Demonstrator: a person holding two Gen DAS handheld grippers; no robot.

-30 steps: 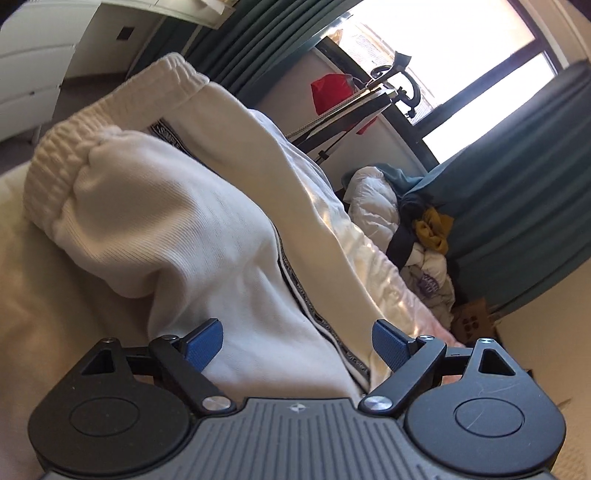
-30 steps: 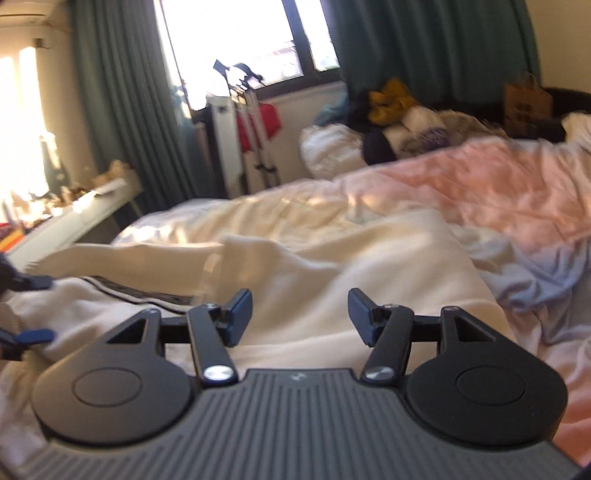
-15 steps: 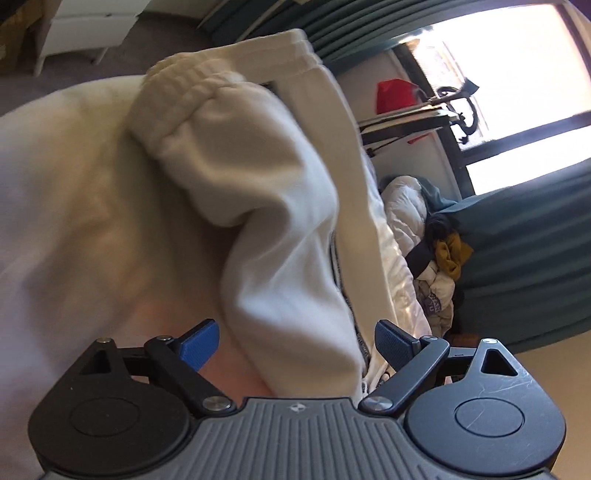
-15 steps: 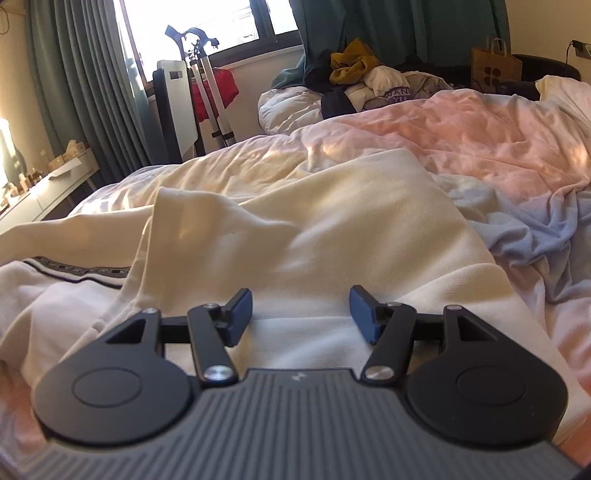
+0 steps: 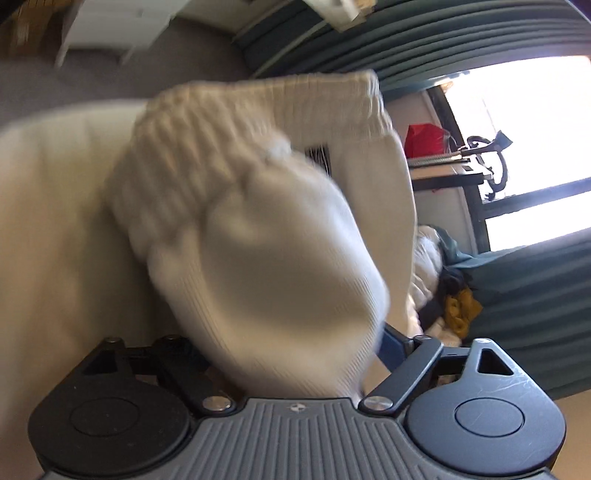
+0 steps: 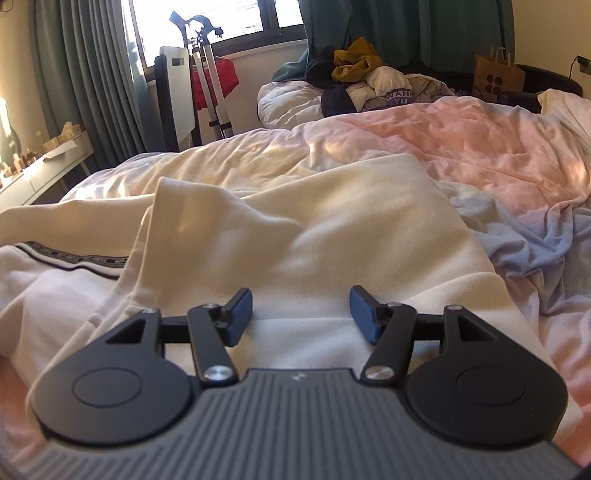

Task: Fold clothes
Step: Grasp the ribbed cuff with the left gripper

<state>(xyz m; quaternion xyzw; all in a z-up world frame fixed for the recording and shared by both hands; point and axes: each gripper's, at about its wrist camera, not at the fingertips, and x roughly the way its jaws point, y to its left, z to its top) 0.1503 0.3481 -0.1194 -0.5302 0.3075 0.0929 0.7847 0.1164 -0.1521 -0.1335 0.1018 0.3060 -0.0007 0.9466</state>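
Note:
A cream ribbed garment with an elastic cuff [image 5: 258, 177] fills the left wrist view, blurred. Its rounded fold pushes in between the jaws of my left gripper [image 5: 295, 343], which are closing. The left pad is hidden under the cloth and the blue right fingertip [image 5: 393, 341] shows at the cloth's edge. In the right wrist view the same cream garment [image 6: 332, 221] lies spread on the bed, with a dark striped trim [image 6: 74, 258] at the left. My right gripper [image 6: 301, 314] hovers just over it, open, with nothing between its pads.
A rumpled pink duvet [image 6: 480, 147] and a blue cloth [image 6: 535, 243] lie to the right. A pile of clothes [image 6: 369, 81] and a paper bag [image 6: 496, 74] sit at the far side. A folded stand [image 6: 207, 92] leans by the window, and white drawers [image 5: 110, 26] stand on the floor.
My left gripper has rolled and pushed forward onto the cuffed end, so the cloth now sits between its jaws. The right gripper has dipped slightly toward the garment, then held still.

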